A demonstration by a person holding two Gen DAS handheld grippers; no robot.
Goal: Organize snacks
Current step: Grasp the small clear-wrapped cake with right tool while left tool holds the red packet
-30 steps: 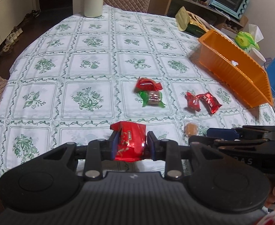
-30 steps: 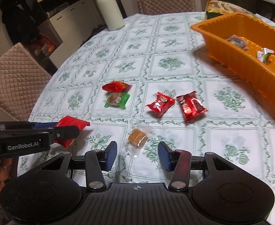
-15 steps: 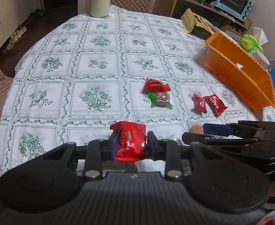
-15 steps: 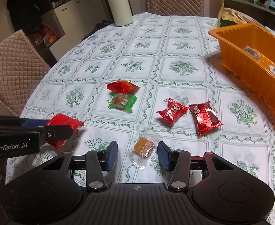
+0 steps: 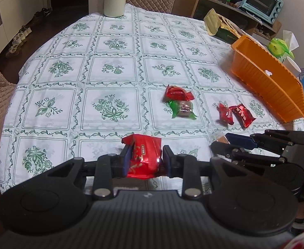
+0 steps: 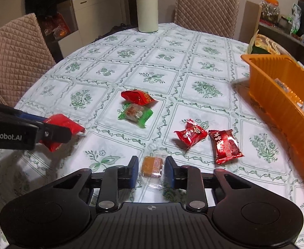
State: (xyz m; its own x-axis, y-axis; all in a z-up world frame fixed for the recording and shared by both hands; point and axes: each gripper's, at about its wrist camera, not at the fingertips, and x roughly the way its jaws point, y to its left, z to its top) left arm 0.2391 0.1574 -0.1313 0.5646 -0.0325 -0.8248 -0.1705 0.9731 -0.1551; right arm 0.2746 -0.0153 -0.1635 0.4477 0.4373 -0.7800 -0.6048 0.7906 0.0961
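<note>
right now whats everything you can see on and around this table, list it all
red snack packs: 4, red; one in left gripper, one mid-table, two nearer the bin
green-wrapped snack: 1, green, touching the mid-table red pack
orange candy: 1, clear wrap, between right gripper's pads
bin: 1, orange, right edge
bottle: 1, cream, far edge
chairs: 2, beige quilted
toaster oven: 1, light blue, side shelf
left gripper: shut on red pack
right gripper: just closed on candy

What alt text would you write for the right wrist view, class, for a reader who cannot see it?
The right claw has just closed around an orange candy on a floral tablecloth. Beyond lie four more wrapped snacks, with an orange basket at the right; the left claw grips a red packet.
</note>
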